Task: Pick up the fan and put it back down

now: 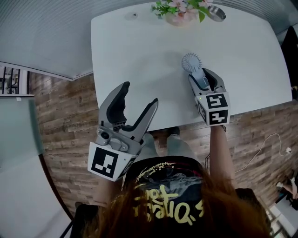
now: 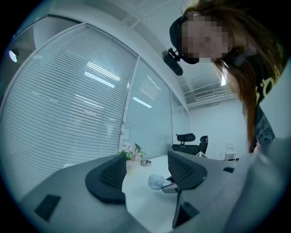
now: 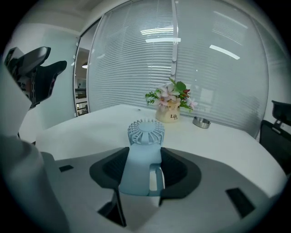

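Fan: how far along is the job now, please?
Done: the right hand-held gripper grips the fan by its handle. In hand: the fan is low over the white table; whether it rests there, I cannot tell. Left: set it down, if needed, and open the jaws.

fan: over table, between right gripper jaws
flowers: behind fan, far edge
bowl: right of flowers
left gripper: left of fan

White table, flower pot, small metal dish at far edge
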Tool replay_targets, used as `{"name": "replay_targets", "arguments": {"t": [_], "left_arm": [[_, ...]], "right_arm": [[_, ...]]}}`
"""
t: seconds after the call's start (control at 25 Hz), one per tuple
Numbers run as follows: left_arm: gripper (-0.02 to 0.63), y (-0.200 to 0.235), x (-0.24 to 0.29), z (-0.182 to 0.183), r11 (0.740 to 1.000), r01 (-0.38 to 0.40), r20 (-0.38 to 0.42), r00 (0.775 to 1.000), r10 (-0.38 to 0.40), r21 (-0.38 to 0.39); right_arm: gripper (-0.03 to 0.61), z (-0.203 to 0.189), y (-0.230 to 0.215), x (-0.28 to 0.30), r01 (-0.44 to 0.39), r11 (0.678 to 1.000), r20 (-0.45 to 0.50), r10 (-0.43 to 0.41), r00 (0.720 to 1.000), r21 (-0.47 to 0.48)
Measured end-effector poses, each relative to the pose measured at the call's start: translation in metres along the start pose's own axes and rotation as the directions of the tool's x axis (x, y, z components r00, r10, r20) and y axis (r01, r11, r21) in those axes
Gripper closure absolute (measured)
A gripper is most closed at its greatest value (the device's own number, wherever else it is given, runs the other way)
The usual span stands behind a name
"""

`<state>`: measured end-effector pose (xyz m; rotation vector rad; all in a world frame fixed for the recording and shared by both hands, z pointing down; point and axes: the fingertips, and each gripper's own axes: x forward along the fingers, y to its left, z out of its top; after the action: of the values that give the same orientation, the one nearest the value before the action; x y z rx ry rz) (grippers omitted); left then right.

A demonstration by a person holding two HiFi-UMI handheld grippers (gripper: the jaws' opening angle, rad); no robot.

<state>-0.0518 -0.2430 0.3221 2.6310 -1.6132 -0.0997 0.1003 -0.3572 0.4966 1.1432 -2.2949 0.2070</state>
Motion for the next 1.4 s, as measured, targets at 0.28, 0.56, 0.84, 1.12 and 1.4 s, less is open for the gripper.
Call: {"name": "replay_targets", "arguments": {"t": [0.28,0.56,0.84,1.12,1.4], "left_arm": [[0.337,0.004,-0.002,0.006,1.000,-0.003,0.018,1.000,0.004,-0.017],[0.337,0.009,-0.005,0.009,1.000,-0.017,0.016,1.000,0.017,-0.018],[0.337,0.012,-0.006,0.012,1.000,-0.025,0.028,0.999,0.025,-0.003],[0.341,0.014,-0.007,0.011,0.999,-0.031,0.018,0.999,0.031,0.011],[0.342,0.009,-0.007,0.015,1.000,-0.019,0.018,1.000,0.018,0.014]], "right_arm": [[0.360,-0.008,0.005,0.013,-0.021,1.000,-0.051,0.021,0.998,0.003],[0.360,-0.013,0.006,0.018,-0.025,0.999,-0.082,0.027,0.996,0.022],[0.360,-0.024,0.007,0.025,-0.029,0.998,-0.112,0.035,0.993,0.061],[0.360,-0.024,0.006,0.029,-0.027,0.997,-0.135,0.036,0.990,0.070],[0.356,-0.023,0.006,0.028,0.002,0.996,-0.134,0.011,0.991,0.095]]}}
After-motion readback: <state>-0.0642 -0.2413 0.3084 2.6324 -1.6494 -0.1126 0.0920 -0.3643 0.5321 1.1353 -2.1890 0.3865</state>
